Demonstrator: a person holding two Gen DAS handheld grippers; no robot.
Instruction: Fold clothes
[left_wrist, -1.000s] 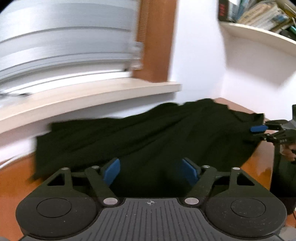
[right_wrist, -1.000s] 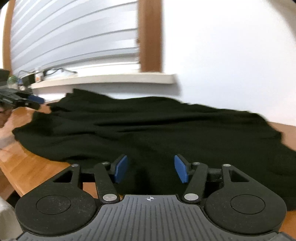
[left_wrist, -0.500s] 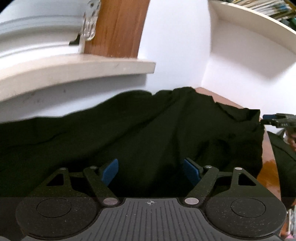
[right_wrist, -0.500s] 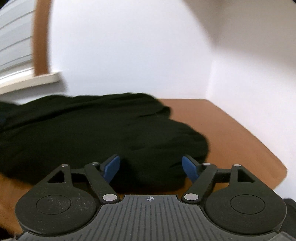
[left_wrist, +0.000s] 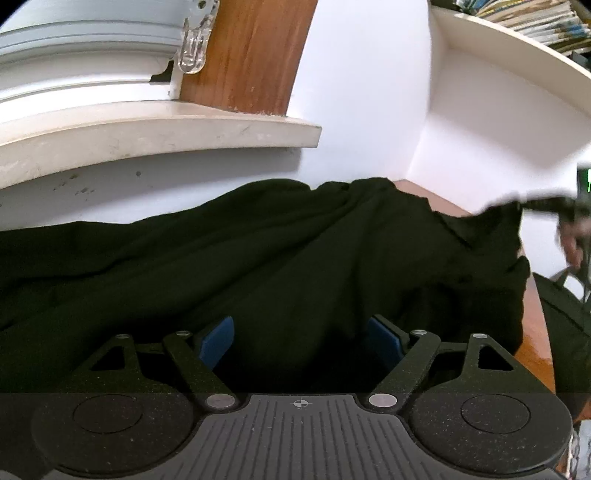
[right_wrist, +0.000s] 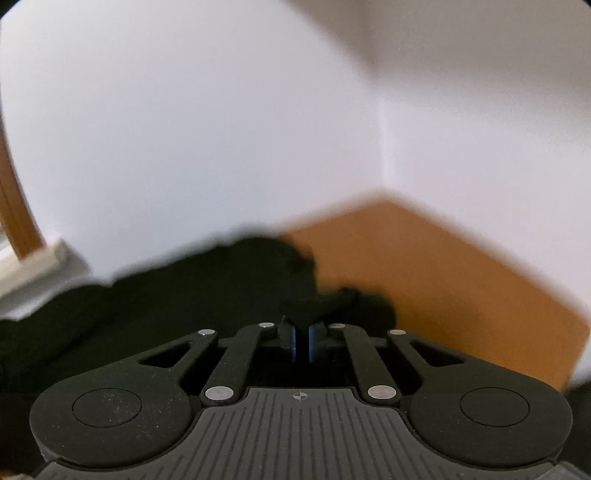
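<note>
A black garment (left_wrist: 277, 251) lies spread and rumpled over the wooden table (left_wrist: 533, 354), reaching back to the wall. My left gripper (left_wrist: 301, 332) hovers low over its near part, jaws open wide, with cloth below the blue pads but not pinched. In the right wrist view my right gripper (right_wrist: 303, 339) is shut on a fold of the black garment (right_wrist: 184, 295), which bunches up just past the pads. The left wrist view shows that right gripper (left_wrist: 535, 201), blurred, holding the garment's far right corner lifted off the table.
A white window sill (left_wrist: 147, 129) and wooden frame (left_wrist: 251, 55) run behind the garment. A white shelf with books (left_wrist: 517, 44) is up at the right. Bare table (right_wrist: 443, 277) lies right of the cloth, in the walls' corner. A hand (left_wrist: 572, 240) and dark fabric (left_wrist: 565, 325) are at the right edge.
My right gripper swung right toward the wall corner, closed on the garment's edge and lifted it. My left gripper moved forward and lower over the cloth, then held still, open.
</note>
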